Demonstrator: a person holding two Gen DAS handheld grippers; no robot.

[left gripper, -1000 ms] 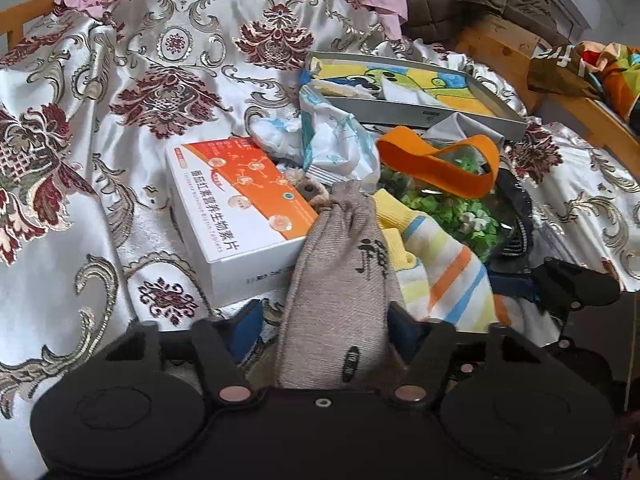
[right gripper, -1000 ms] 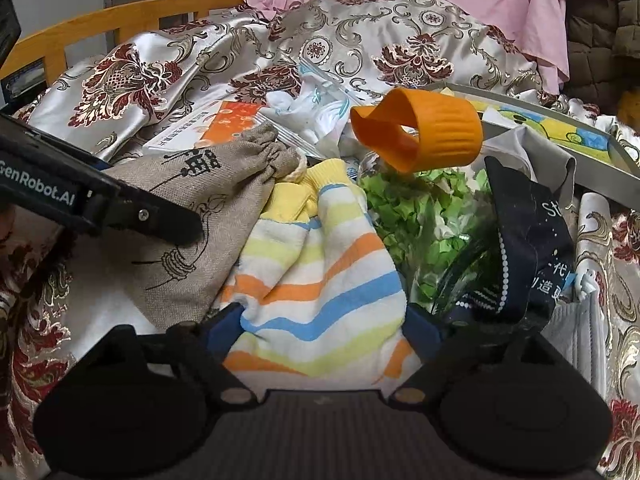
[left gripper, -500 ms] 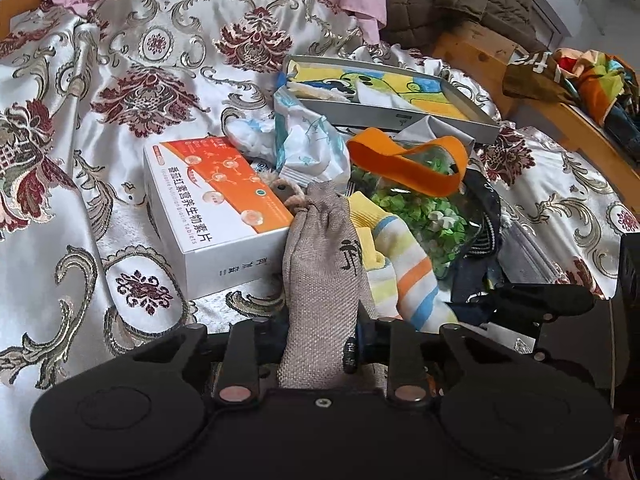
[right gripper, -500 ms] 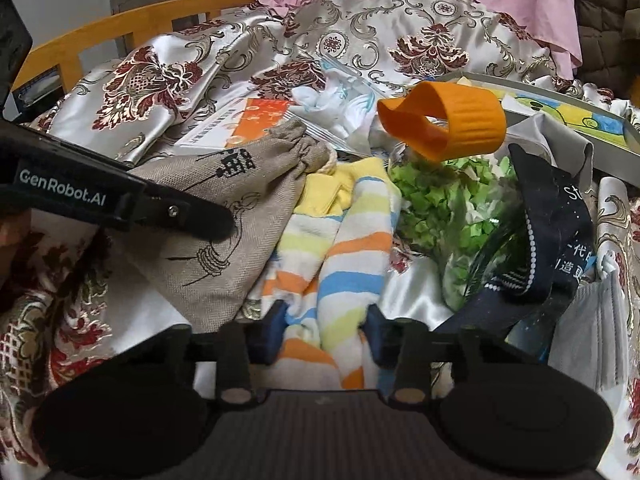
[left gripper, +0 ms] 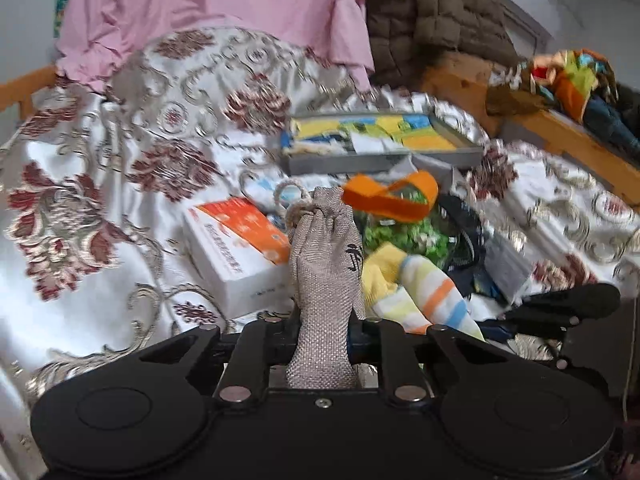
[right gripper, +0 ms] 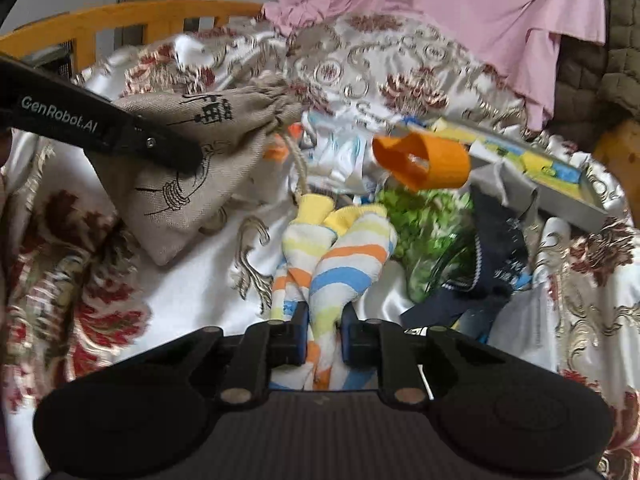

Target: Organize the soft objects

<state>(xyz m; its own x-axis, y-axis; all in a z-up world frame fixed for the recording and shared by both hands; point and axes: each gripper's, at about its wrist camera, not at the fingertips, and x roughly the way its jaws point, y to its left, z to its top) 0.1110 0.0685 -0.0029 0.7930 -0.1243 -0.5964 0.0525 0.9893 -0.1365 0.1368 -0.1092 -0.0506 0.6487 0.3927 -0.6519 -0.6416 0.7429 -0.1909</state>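
Observation:
A beige drawstring pouch (left gripper: 326, 264) with black print sticks up between the pads of my left gripper (left gripper: 322, 340), whose jaws are closing and press on it. The right wrist view shows the pouch (right gripper: 180, 184) hanging above the bedspread, pinched by a left finger (right gripper: 120, 132). A pair of striped socks (right gripper: 344, 256) with yellow cuffs lies bunched between the blue pads of my right gripper (right gripper: 324, 336). Its jaws are closing too and squeeze the socks. The socks (left gripper: 432, 292) also show right of the pouch, with the right gripper's finger (left gripper: 560, 308) beside them.
On the floral satin bedspread (left gripper: 100, 208) lie a white-and-orange box (left gripper: 236, 252), a grey tray (left gripper: 380, 162) of colourful cloths, a green-printed bag with an orange handle (right gripper: 424, 156) and a navy cloth (right gripper: 492, 264). A pink cloth (left gripper: 224, 12) hangs behind, and a wooden rail (right gripper: 120, 16) runs at the left.
Both grippers have closed from wide open onto their items and risen. The pouch has come up off the bed, and the socks are squeezed into a narrow bunch.

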